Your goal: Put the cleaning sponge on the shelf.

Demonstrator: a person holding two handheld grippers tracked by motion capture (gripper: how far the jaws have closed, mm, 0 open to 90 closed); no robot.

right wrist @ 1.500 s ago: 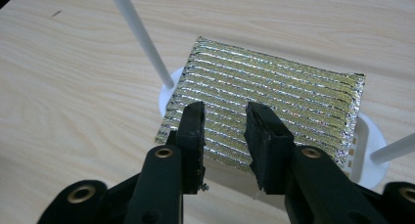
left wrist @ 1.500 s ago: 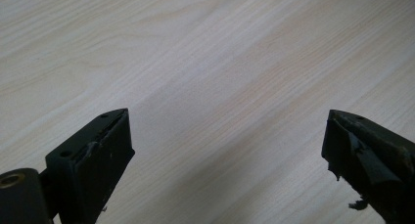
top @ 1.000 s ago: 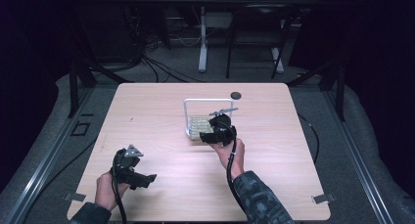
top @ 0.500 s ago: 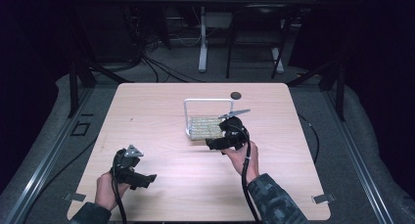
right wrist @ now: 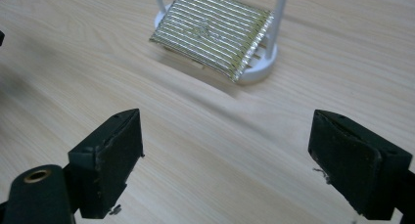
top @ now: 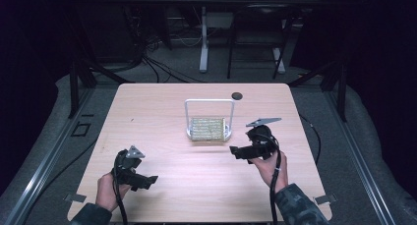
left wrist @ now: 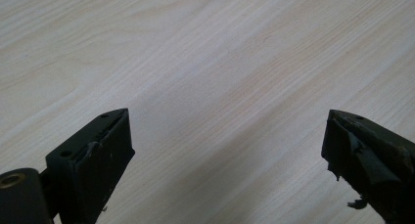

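Observation:
A ribbed, metallic gold-silver pad (top: 208, 128) leans on a white wire stand (top: 209, 101) at the middle of the table; in the right gripper view the pad (right wrist: 213, 33) rests tilted on the stand's round base (right wrist: 259, 70). My right gripper (top: 235, 151) hovers just right of the stand, pointing left. Its jaws have just been opening and now stand open (right wrist: 235, 155) with nothing between them. My left gripper (top: 150, 181) sits near the front left, open (left wrist: 227, 150) over bare wood.
The light wooden table (top: 162, 112) carries a small dark round disc (top: 237, 95) behind the stand. Dark floor, cables and table legs lie beyond the far edge. A cable trails from each gripper toward the person.
My right gripper has drawn back from the stand, to the right and toward the person, and its jaws have opened. The pad stays on the stand. The left gripper has not moved.

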